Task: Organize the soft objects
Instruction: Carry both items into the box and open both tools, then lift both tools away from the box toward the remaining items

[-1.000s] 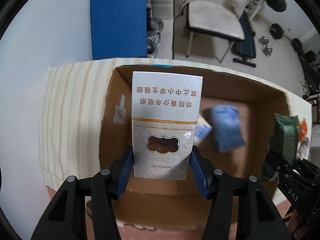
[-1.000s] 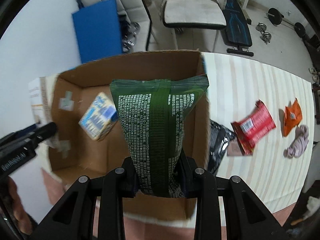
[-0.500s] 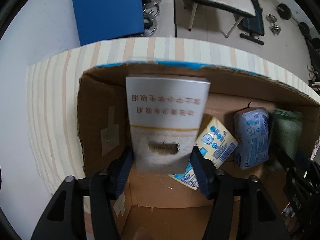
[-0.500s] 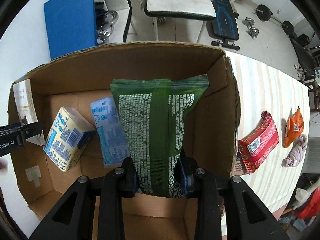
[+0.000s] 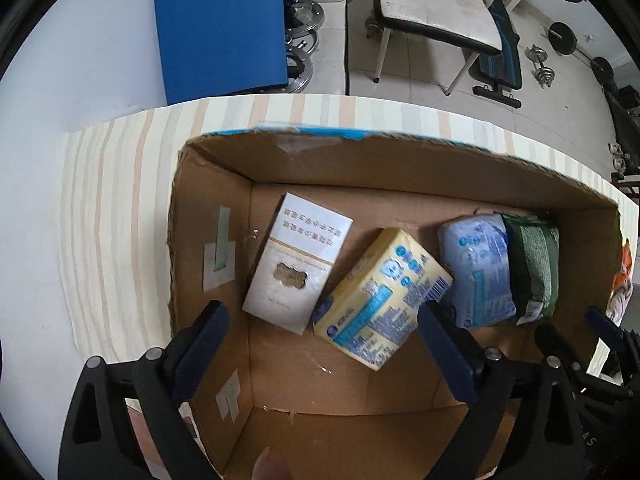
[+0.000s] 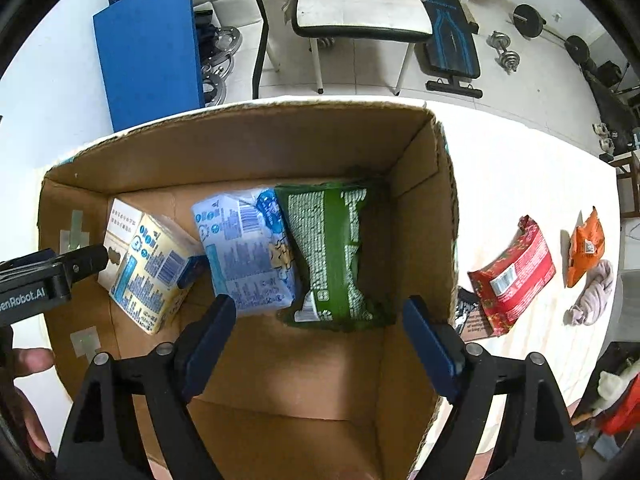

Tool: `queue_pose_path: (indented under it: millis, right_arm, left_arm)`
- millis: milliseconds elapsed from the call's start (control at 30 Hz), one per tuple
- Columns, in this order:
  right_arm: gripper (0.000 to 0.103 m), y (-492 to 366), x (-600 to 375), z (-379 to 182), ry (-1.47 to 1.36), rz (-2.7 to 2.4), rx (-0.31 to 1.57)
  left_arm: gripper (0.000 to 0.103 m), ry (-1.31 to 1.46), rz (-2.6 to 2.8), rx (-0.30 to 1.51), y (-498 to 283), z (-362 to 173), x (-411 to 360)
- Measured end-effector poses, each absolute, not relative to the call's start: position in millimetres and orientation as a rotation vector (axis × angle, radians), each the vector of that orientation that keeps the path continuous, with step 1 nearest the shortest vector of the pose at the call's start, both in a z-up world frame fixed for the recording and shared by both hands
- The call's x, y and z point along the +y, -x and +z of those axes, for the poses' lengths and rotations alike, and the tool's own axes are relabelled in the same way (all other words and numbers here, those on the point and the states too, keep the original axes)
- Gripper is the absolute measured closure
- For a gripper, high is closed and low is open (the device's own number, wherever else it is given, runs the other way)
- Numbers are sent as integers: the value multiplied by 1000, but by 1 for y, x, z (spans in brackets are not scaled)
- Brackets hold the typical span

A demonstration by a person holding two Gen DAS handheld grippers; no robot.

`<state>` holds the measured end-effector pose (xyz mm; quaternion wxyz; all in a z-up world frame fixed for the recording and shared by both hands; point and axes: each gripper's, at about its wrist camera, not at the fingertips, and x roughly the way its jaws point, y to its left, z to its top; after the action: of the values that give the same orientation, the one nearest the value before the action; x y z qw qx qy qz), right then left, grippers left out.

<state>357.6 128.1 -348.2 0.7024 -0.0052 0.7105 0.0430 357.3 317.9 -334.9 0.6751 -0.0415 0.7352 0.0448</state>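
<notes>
both claws wide open, holding nothing, hovering over cardboard box [image 5: 400,168]; left gripper [image 5: 324,332] has white pack [image 5: 298,268] just ahead, right gripper [image 6: 316,332] green bag [image 6: 332,256], both lying flat on box floor, long axis pointing away from claws

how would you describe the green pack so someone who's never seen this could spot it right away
Look inside the open cardboard box on the striped table. Four packs lie in a row on its floor; the green pack is the end one, against the box's right wall. It alone is dark green with white print; its neighbour is pale blue.
</notes>
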Motion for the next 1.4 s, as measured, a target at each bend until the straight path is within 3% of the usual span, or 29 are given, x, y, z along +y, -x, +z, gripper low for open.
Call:
queue_pose_path:
  millis: [67,333,1033,1400]
  right_arm:
    - [0,-353,130,-348,6,106,1585]
    - [0,-330,130,-335,-14,144,1558]
    - [0,-201,95,-208,1,174,1255]
    - [0,-172,33,-172,-163,216,1205]
  left_arm:
    - [6,84,102,1643,-351,-333,316]
    - [3,104,132,1544,-317,-308,318]
    - [3,39,169,1235,-178,-194,278]
    - [3,-66,93,1169,-181,-150,206]
